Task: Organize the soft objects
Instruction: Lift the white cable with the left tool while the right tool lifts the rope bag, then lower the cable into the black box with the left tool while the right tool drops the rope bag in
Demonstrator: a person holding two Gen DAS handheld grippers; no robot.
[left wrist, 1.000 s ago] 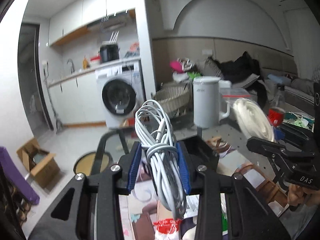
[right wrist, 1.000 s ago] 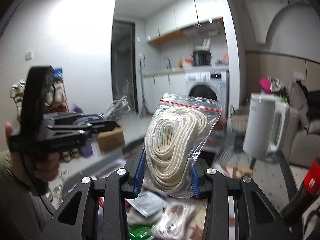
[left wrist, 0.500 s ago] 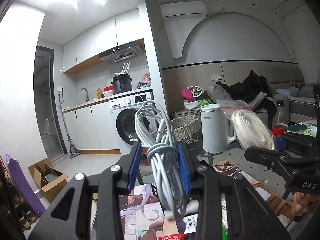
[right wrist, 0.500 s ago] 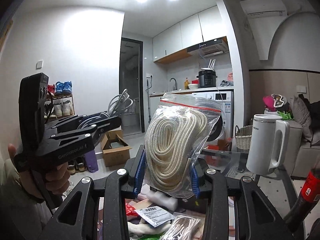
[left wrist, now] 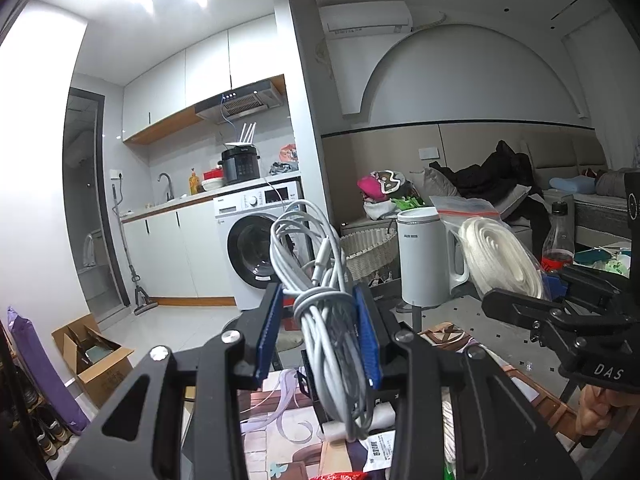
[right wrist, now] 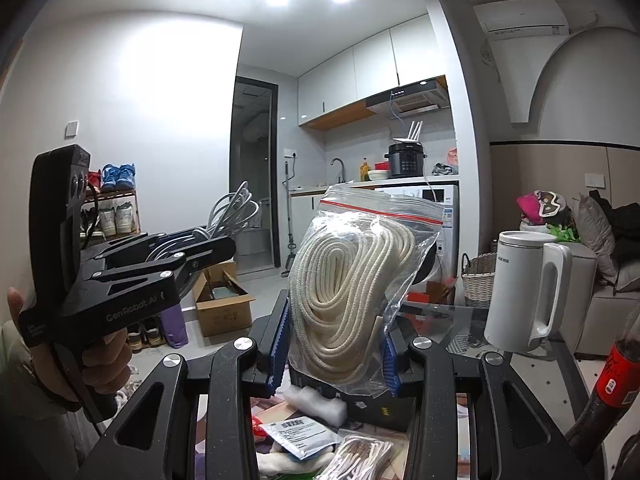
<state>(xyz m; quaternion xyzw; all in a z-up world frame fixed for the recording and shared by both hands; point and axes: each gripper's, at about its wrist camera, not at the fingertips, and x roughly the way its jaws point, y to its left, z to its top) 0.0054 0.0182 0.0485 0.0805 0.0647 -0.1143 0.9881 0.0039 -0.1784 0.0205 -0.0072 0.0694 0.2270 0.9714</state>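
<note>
My left claw [left wrist: 318, 332] is clenched on a bundle of grey cable [left wrist: 328, 320], the blue pads [left wrist: 366, 336] pressing it from both sides. The bundle stands upright between them: its long axis runs top to bottom, loops rising above the pads and a tail hanging below. My right claw [right wrist: 334, 344] is likewise clenched, on a zip bag of white rope [right wrist: 352, 280], which also stands upright, red seal at the top.

Both loads are lifted clear of the table [right wrist: 448, 316], and both claws point almost level, out across the room. Seen from the left claw, the rope bag [left wrist: 500, 256] sits off to the right and slightly ahead, near but apart from the cable. Seen from the right, the left claw [right wrist: 208, 248] with its cable [right wrist: 232, 216] lies to the left, a hand [right wrist: 100, 364] round its grip.

What matters for the next move, I judge, is that the clutter lies below and ahead of both claws: packets [right wrist: 300, 436] and a braided bundle [right wrist: 360, 456] under the rope bag. A kettle [right wrist: 524, 288] stands to the right of it, nearer my right claw. Either load must go down, long axis tipping flat; I cannot tell from here where each belongs.
</note>
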